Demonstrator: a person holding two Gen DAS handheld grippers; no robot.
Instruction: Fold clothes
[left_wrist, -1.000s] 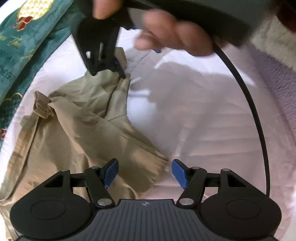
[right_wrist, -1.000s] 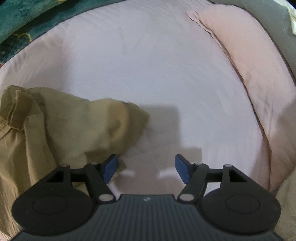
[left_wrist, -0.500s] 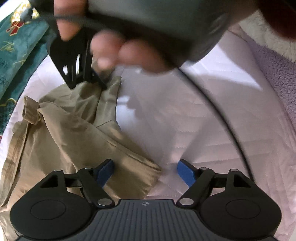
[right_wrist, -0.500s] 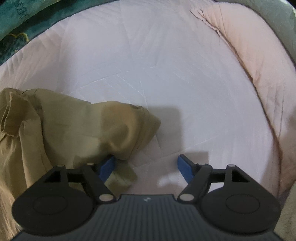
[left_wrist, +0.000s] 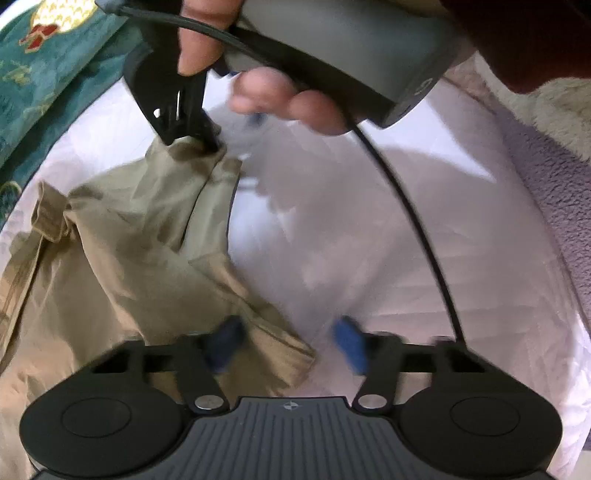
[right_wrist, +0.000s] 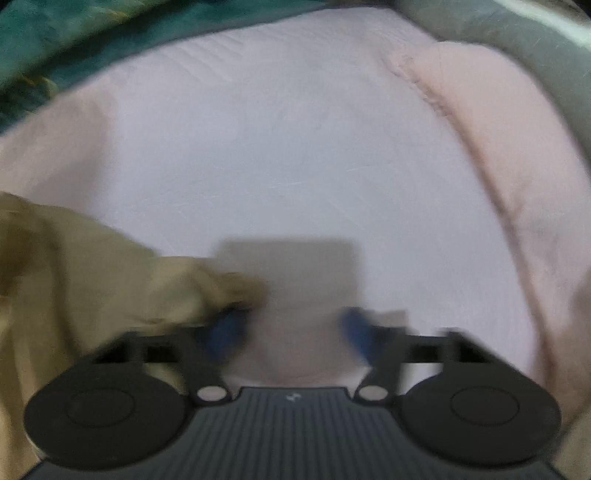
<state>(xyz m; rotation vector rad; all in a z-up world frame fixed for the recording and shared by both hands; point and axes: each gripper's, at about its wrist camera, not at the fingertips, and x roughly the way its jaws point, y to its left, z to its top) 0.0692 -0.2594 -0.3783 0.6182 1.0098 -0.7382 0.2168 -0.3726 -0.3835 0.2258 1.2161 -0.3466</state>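
A crumpled khaki garment (left_wrist: 122, 251) lies on the pale pink bed sheet (left_wrist: 369, 229), left of centre. My left gripper (left_wrist: 286, 345) is open, its blue pads straddling the garment's near corner (left_wrist: 288, 350). My right gripper (right_wrist: 291, 330) is open over the garment's far end (right_wrist: 221, 288); its left pad touches the cloth. In the left wrist view the right gripper (left_wrist: 207, 133) shows at the top, held in a hand, its tip on the garment's far edge. The right wrist view is blurred.
A teal patterned blanket (left_wrist: 44, 62) lies at the far left and also shows in the right wrist view (right_wrist: 74, 48). A pink pillow (right_wrist: 517, 184) lies at the right. A purple fleece blanket (left_wrist: 554, 177) borders the sheet. A black cable (left_wrist: 417, 221) hangs from the right gripper.
Both grippers have closed in on the garment: the left one now straddles the near corner, the right one has dropped onto the far end. Both stay open.
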